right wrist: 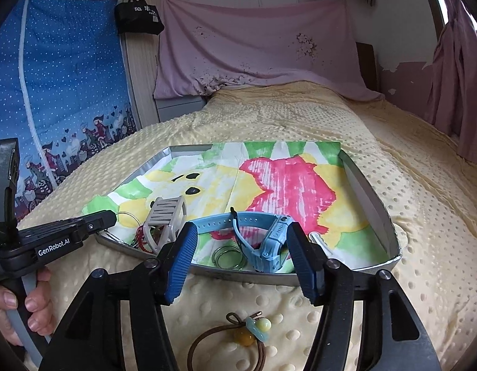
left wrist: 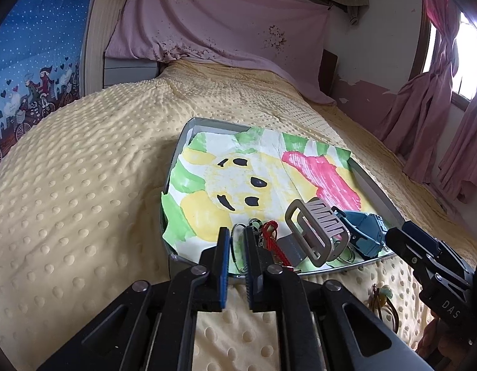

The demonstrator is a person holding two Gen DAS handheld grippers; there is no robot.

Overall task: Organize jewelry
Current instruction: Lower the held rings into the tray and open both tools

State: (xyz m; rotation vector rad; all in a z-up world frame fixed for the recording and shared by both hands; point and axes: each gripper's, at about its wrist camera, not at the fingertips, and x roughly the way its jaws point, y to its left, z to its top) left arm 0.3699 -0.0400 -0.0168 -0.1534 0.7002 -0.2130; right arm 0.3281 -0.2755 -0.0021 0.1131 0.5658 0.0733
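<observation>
The right gripper is standing spread around the blue watch inside the tray. The left gripper, nearly closed, is perhaps pinching a wire ring; it could be slipping out.

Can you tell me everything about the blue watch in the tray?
The blue watch looks like a child's plastic smartwatch: light blue holed strap, chunky darker blue case. It lies on its side near the front edge of the tray, on the painted paper, strap curving up in a loop. Thin metal rings lie beside it. No tool touches it.
</observation>
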